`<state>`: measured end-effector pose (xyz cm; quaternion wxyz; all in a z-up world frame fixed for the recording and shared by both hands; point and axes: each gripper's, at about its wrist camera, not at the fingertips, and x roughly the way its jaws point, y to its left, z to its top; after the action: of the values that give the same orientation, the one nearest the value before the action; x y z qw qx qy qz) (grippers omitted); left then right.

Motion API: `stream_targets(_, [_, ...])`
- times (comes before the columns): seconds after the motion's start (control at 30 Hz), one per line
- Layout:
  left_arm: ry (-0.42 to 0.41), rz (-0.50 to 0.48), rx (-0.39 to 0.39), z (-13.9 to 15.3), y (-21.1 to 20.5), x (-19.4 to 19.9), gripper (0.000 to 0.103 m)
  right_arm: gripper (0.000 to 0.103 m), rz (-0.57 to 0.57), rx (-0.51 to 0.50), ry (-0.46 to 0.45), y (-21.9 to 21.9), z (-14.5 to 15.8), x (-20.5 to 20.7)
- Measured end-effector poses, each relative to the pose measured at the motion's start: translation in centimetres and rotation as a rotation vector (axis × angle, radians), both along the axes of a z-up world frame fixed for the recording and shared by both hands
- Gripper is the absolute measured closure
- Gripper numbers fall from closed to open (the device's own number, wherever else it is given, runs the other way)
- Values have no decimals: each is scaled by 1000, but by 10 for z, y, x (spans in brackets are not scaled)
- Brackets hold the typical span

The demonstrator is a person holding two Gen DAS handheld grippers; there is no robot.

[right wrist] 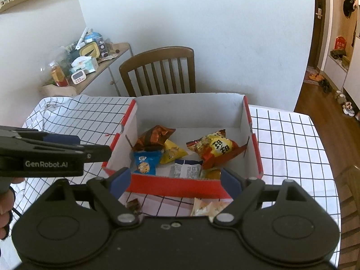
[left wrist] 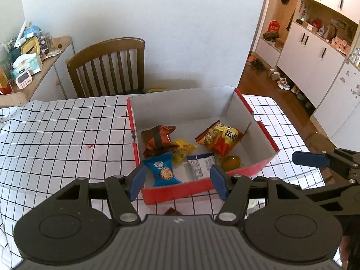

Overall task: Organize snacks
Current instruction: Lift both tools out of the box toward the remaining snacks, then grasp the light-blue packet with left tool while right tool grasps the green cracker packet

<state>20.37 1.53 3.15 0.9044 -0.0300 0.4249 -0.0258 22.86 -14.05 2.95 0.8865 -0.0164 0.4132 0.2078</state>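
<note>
A: On the desk (right wrist: 292, 139), over its black-checked white cloth, sits the red box (right wrist: 175, 183) with white inner walls, and the snacks lie loose on its floor.

B: Which ones?

A: At the near left is a blue cookie packet (left wrist: 163, 168). Behind it lies a brown foil bag (left wrist: 157, 139), with a yellow packet (left wrist: 183, 149) touching its right side. An orange-and-yellow chip bag (left wrist: 221, 138) rests toward the right wall, a white sachet (left wrist: 200, 166) lies by the near wall, and a round yellow-orange item (left wrist: 231, 163) sits beside that.

B: Anything outside the box?

A: Two, both on the cloth just in front of the near wall: a small brown packet (right wrist: 133, 205) and a pale crinkled packet (right wrist: 208, 207).

B: And the tools?

A: The left hand-held gripper (left wrist: 177, 181) hangs above the near edge of the box, its blue pads parted with nothing between them. The right hand-held gripper (right wrist: 175, 182) hovers just beside it, spread wide and likewise empty; its pads frame the box's near wall without touching it.

B: What's behind?

A: A wooden chair (right wrist: 158, 72) at the far side of the desk, and a cluttered shelf (right wrist: 105, 65) to its left.
</note>
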Motion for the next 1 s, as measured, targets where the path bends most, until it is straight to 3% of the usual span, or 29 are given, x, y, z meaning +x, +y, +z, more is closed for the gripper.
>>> stream_targets(0.27, [-26,-19,-12,0,-1,-34,36,15,16,40,-5,-10,3,-27])
stream_targets(0.33, [-29,-28,-19,-1,-2,-42,34,6,18,51,-6,-12,3,-34])
stream_targets(0.47, [-44,-47,-27,-5,-4,-60,32,5,29,64,-11,-16,0,-47])
stream_targets(0.57, [-45,-42,-45,-12,-3,-72,23,5,34,70,-2,-18,-4,-56])
stream_targets(1.0, [92,6,-117,-69,1,-94,19,1,-10,42,77,-39,-57,-87])
